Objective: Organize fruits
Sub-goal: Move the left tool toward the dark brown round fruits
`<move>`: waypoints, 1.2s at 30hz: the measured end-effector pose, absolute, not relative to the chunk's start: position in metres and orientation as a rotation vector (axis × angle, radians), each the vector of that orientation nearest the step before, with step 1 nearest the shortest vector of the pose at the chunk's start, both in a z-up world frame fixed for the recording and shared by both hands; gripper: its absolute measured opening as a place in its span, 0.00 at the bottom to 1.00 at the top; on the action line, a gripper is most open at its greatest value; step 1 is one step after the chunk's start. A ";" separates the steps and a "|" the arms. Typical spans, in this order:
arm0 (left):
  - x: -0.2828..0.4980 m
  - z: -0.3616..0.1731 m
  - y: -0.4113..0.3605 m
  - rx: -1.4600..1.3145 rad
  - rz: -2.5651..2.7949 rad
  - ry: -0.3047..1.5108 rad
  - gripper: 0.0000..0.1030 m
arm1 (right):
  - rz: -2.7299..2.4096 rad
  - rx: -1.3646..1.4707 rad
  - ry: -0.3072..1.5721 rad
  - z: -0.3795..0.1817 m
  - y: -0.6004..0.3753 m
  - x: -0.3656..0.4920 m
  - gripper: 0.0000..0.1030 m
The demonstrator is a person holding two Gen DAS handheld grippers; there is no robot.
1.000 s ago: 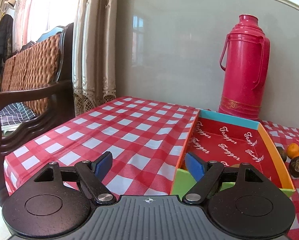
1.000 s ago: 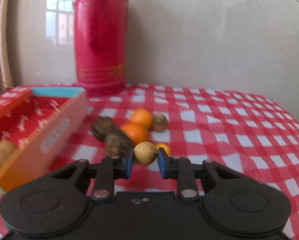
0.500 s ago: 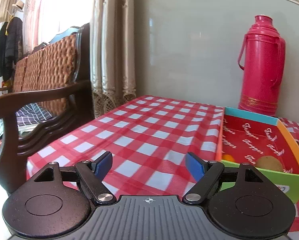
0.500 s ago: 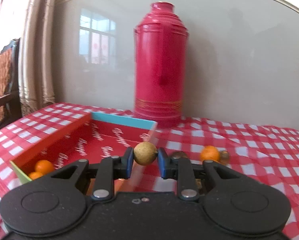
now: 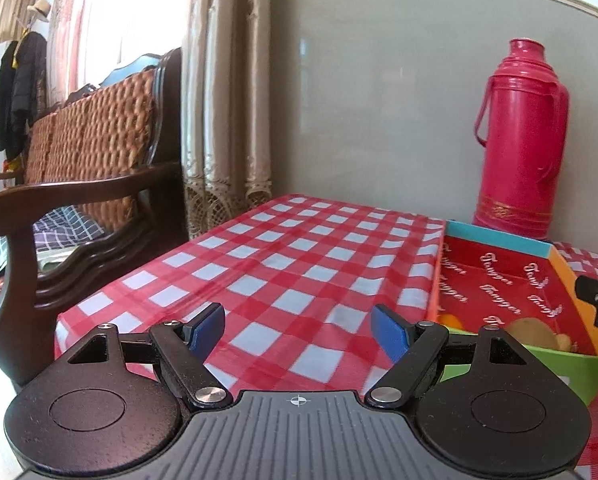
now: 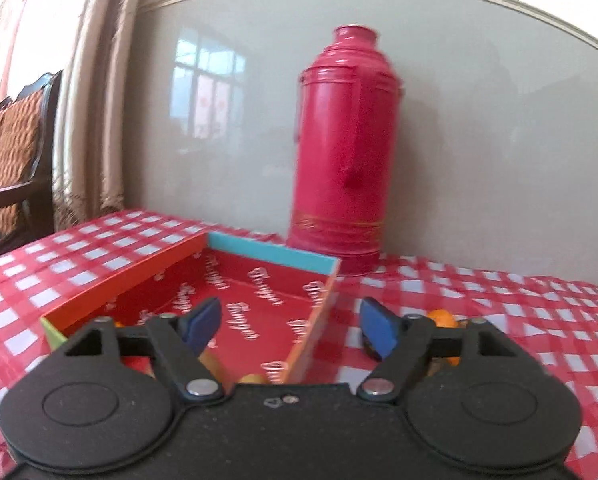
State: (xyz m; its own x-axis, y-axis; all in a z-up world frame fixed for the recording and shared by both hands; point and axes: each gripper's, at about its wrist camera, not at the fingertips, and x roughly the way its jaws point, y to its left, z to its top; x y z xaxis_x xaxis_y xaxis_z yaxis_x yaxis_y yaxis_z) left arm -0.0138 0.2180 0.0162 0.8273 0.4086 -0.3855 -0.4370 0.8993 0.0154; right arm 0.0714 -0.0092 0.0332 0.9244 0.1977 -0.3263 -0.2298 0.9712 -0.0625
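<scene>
Right gripper (image 6: 291, 320): jaws spread wide, nothing between the blue pads, poised above the right wall of the box (image 6: 319, 312). Left gripper (image 5: 297, 325): jaws likewise released and empty, over the checked surface (image 5: 299, 256) just left of the box (image 5: 503, 284). Box: shallow tray with red printed floor, orange side walls, a blue wall at the end nearest the flask and a green wall at the opposite end; it rests flat on the surface. Fruit inside the box: a tan round fruit (image 5: 533, 334) lying against the green wall, an orange fruit (image 5: 451, 320) beside it in the corner by the left orange wall. Fruit outside the box: an orange one (image 6: 441, 316) on the surface to the right of the box, partly hidden behind the right gripper's linkage, with a dark item next to it too obscured to identify. Red flask (image 6: 345, 160): upright, just behind the box's blue wall. Wooden chair (image 5: 87, 184) with woven back: well left of the box, beyond the surface's edge.
</scene>
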 end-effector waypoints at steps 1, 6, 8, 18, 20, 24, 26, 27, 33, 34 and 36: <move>-0.013 0.017 0.215 -0.074 0.442 0.391 0.77 | 0.208 -0.091 0.330 0.034 -0.015 0.072 0.81; -0.008 0.020 0.195 -0.062 0.420 0.374 0.90 | 0.145 -0.020 0.365 0.034 -0.052 0.074 0.94; -0.006 0.021 0.186 -0.054 0.405 0.370 0.91 | 0.116 -0.001 0.391 0.031 -0.066 0.076 0.94; 0.003 0.026 0.145 -0.023 0.342 0.366 0.98 | -0.004 0.052 0.410 0.026 -0.129 0.074 0.94; 0.004 0.027 0.136 -0.020 0.330 0.366 1.00 | -0.020 0.058 0.409 0.025 -0.138 0.074 0.94; 0.008 0.027 0.118 -0.006 0.295 0.367 1.00 | -0.041 0.070 0.405 0.025 -0.152 0.070 0.94; 0.011 0.028 0.109 0.005 0.280 0.368 1.00 | -0.050 0.076 0.401 0.026 -0.158 0.069 0.94; 0.011 0.028 0.104 0.008 0.271 0.369 1.00 | -0.054 0.080 0.397 0.026 -0.162 0.068 0.94; 0.015 0.027 0.084 0.020 0.233 0.372 1.00 | -0.089 0.094 0.392 0.025 -0.184 0.065 0.94; 0.016 0.027 0.081 0.018 0.224 0.372 1.00 | -0.097 0.100 0.392 0.025 -0.189 0.064 0.94; 0.016 0.028 0.074 0.012 0.203 0.364 1.00 | -0.115 0.112 0.384 0.024 -0.196 0.062 0.94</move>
